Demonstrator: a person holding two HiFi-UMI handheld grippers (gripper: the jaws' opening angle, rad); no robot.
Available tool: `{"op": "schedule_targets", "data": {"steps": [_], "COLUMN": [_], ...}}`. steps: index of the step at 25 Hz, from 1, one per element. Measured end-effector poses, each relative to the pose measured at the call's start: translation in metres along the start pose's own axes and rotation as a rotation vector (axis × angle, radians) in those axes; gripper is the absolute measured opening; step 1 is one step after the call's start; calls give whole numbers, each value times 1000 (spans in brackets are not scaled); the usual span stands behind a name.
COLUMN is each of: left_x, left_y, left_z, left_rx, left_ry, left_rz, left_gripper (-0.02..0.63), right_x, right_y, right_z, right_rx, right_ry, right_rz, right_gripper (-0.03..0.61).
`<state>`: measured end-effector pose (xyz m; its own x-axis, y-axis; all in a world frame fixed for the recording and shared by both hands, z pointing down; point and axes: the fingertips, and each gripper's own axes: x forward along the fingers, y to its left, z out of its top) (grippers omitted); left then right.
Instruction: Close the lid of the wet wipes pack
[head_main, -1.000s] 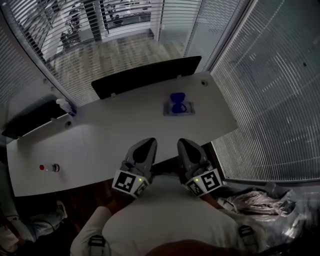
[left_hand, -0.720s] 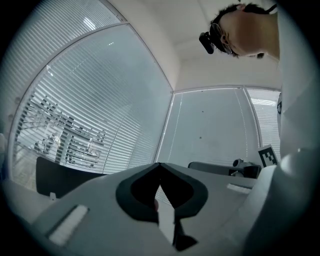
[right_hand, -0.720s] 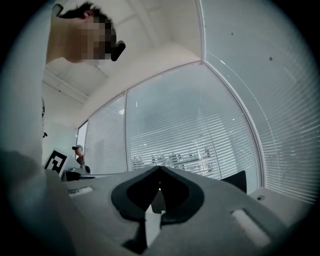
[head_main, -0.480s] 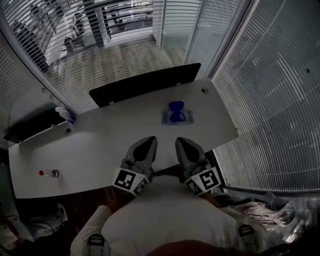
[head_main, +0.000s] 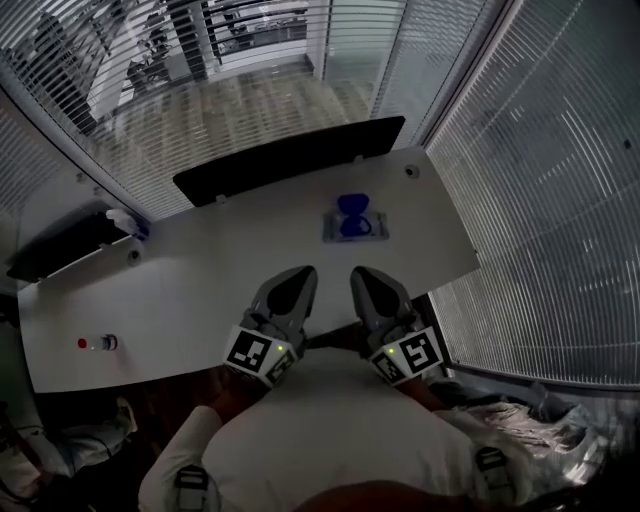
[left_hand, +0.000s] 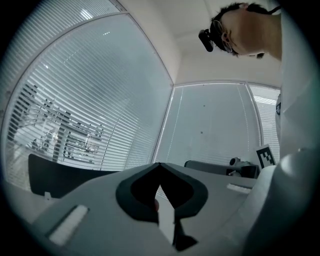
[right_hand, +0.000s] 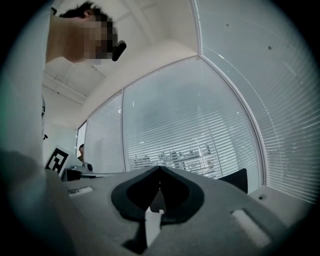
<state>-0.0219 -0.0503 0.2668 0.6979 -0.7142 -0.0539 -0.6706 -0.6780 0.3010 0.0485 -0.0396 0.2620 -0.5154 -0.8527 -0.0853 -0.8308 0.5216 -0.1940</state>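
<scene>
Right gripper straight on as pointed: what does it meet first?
Likely the flat wet wipes pack with open blue lid, ahead of the right gripper on the white desk; height unclear.

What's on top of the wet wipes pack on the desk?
Its round blue lid stands flipped open on the flat pale wet wipes pack; the contents underneath cannot be made out.

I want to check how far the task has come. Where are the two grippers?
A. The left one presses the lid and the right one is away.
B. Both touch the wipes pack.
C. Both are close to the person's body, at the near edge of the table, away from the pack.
C: in the head view the left gripper and the right gripper are at the near edge of the table, while the wipes pack lies farther out, untouched.
</scene>
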Motion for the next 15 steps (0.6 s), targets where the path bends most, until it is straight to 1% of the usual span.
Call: {"op": "schedule_targets", "data": {"steps": [7,11,13,15], "left_x": [22,41,52,62], "left_y": [16,31,33,35], "left_z": [-15,-26,-39,-59], "left_rx": [-4,-4,5,17], "left_ry": [52,79,107,156], "left_rz": [7,8,-15,-23], "left_gripper": [0,0,0,0], "right_x": [9,18,22,23], "right_y": [-23,-40,-51,-64], "right_z": [-5,-12,-19,-28], "right_rx": [-40,-91,-122,-155], "right_ry": [35,68,92,126], "right_rz": [1,8,12,15], "right_gripper": [0,0,0,0]}}
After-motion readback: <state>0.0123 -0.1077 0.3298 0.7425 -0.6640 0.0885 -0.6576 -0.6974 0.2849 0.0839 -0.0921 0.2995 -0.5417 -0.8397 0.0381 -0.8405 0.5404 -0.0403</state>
